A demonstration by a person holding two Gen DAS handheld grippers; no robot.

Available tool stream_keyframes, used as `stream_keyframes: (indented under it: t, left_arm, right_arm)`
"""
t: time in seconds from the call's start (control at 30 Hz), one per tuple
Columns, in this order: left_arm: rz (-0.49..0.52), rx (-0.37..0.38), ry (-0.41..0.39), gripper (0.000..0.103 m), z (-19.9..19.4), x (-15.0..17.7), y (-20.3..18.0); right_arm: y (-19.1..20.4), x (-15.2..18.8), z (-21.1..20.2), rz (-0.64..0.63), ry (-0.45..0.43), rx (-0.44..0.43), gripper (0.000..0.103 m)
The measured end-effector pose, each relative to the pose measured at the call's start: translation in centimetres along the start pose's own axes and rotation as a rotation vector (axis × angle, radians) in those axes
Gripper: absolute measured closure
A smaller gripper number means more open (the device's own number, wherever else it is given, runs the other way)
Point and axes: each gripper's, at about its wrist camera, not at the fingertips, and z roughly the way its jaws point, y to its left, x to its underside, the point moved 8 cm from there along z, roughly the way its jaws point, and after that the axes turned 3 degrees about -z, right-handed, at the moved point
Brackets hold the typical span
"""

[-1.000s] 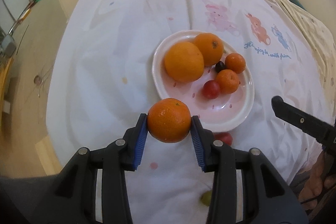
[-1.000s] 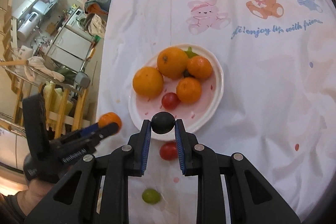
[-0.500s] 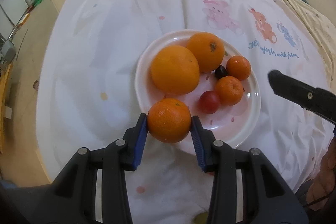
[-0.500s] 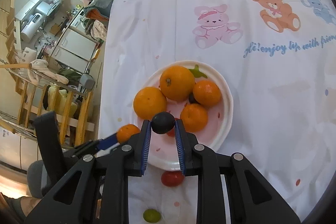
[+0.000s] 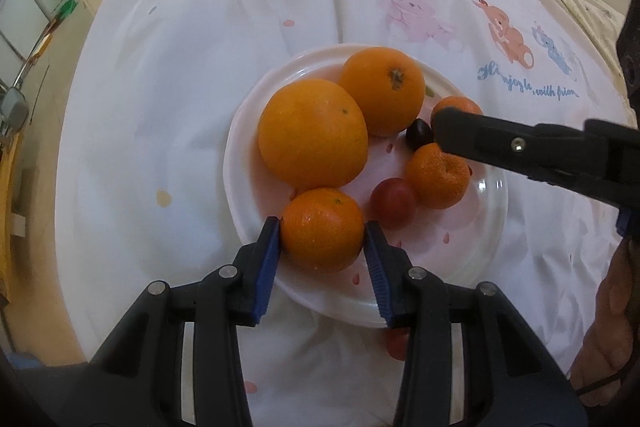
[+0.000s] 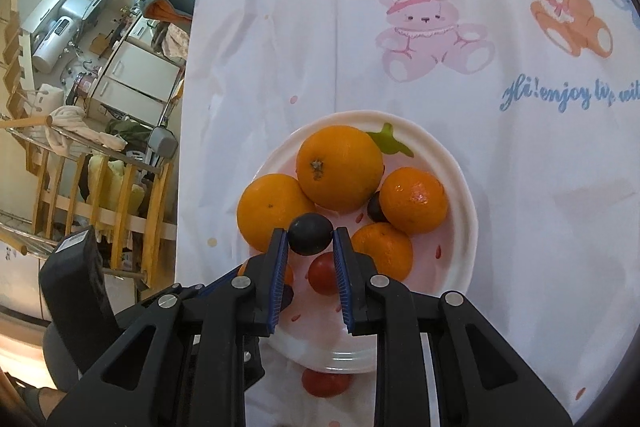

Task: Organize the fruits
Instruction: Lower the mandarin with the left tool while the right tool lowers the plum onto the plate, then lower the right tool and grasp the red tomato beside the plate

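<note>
A white plate [image 5: 476, 247] holds two big oranges [image 5: 312, 133], two mandarins [image 5: 438, 175], a red grape [image 5: 392, 203] and a dark grape [image 5: 418, 133]. My left gripper [image 5: 322, 225] is shut on a third mandarin [image 5: 322, 231], low over the plate's near rim. In the right wrist view my right gripper [image 6: 311, 233] is shut on a dark grape [image 6: 310, 231] above the middle of the plate [image 6: 460, 267]. Its black finger [image 5: 500, 143] crosses the plate's right side in the left wrist view.
A red fruit [image 6: 326, 383] lies on the white cartoon-print cloth [image 6: 520, 187] just before the plate. The table's left edge [image 5: 76, 147] drops to the floor, with kitchen clutter [image 6: 100, 167] beyond. A person's hand [image 5: 604, 327] is at the lower right.
Both grippers have come forward and down over the plate, each still holding its fruit. The right gripper's finger now reaches across the plate's right side in the left wrist view.
</note>
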Motion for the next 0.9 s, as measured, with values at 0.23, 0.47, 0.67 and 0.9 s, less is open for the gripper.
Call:
stream_keyframes:
  t: [0.23, 0.47, 0.67, 0.9]
  left_arm:
    - [0.001, 0.056, 0.024, 0.035, -0.2, 0.1, -0.7]
    - [0.017, 0.030, -0.017, 0.013, -1.4, 0.1, -0.6]
    - [-0.012, 0.027, -0.066, 0.013, -2.8, -0.5, 0.3]
    - [-0.020, 0.030, -0.117, 0.013, -4.6, -0.7, 1.0]
  right_arm:
    - [-0.3, -0.6, -1.0, 0.028, -0.053, -0.015, 0.047]
    - [-0.5, -0.6, -1.9, 0.026, -0.074, -0.005, 0.040]
    - [-0.6, -0.3, -3.3, 0.040, -0.095, 0.013, 0.040]
    - [-1.3, 1.2, -6.5, 0.076, -0.137, 0.043, 0.040]
